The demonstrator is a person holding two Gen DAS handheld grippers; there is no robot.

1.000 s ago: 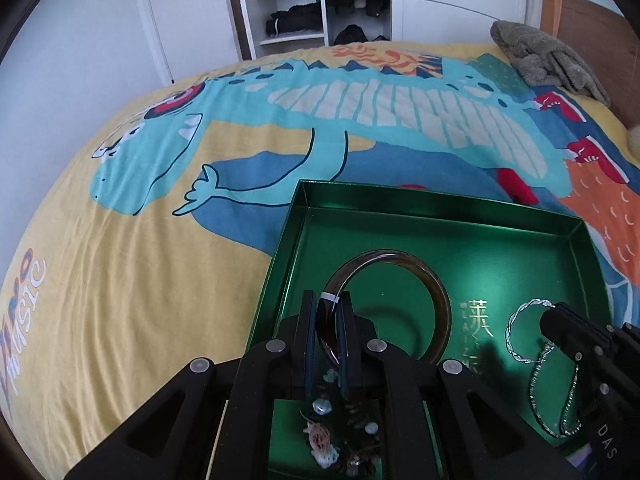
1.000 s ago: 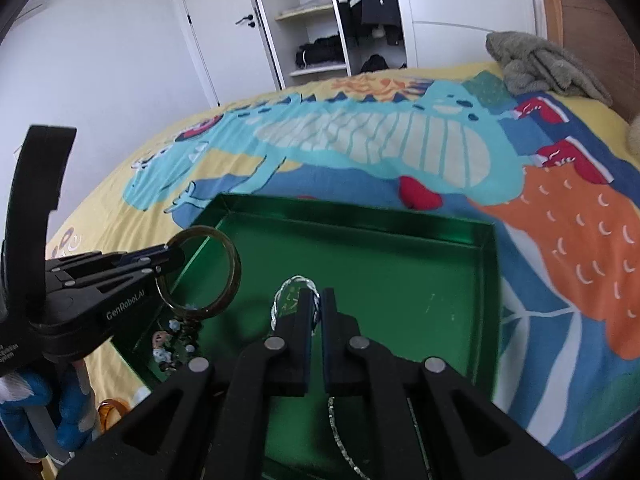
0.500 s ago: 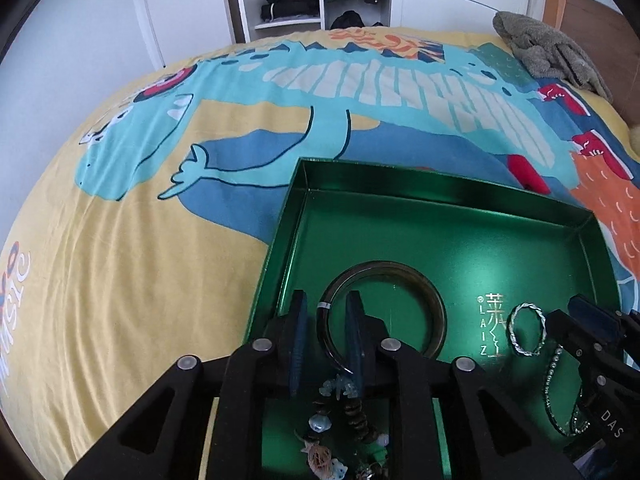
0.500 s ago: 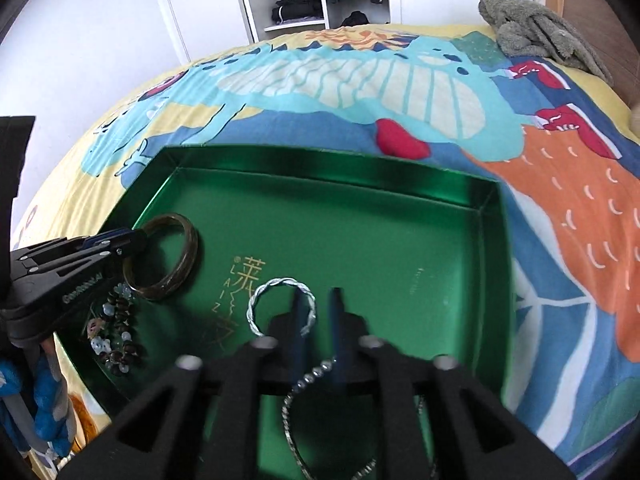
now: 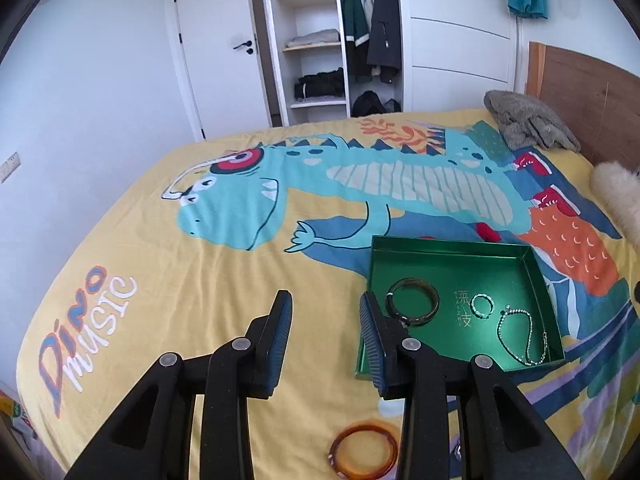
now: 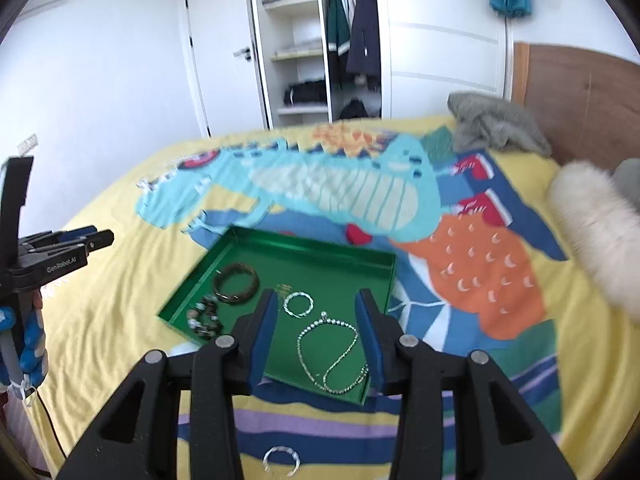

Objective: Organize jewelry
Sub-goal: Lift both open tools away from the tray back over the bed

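1. Jewelry tray (image 6: 320, 250): your one green tray sits on the bed (image 5: 208, 280), holding a dark bangle (image 6: 236, 283), a bead bracelet (image 6: 205, 317), a silver chain (image 6: 332, 354) and a twisted ring (image 6: 299, 305).
2. Your left gripper (image 5: 325, 336) and right gripper (image 6: 316, 330) have just been opening; both hold nothing.
3. An orange bangle (image 5: 363, 455) and a silver ring (image 6: 281, 460) lie outside on the bed.
4. The bed says "DINO MUSIC" (image 5: 86, 320).

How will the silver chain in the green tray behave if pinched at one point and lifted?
Likely floppy: the chain lies in a loose, kinked loop on the tray floor, so it should dangle. Probably light, with fine links. It may slip from a shallow pinch.
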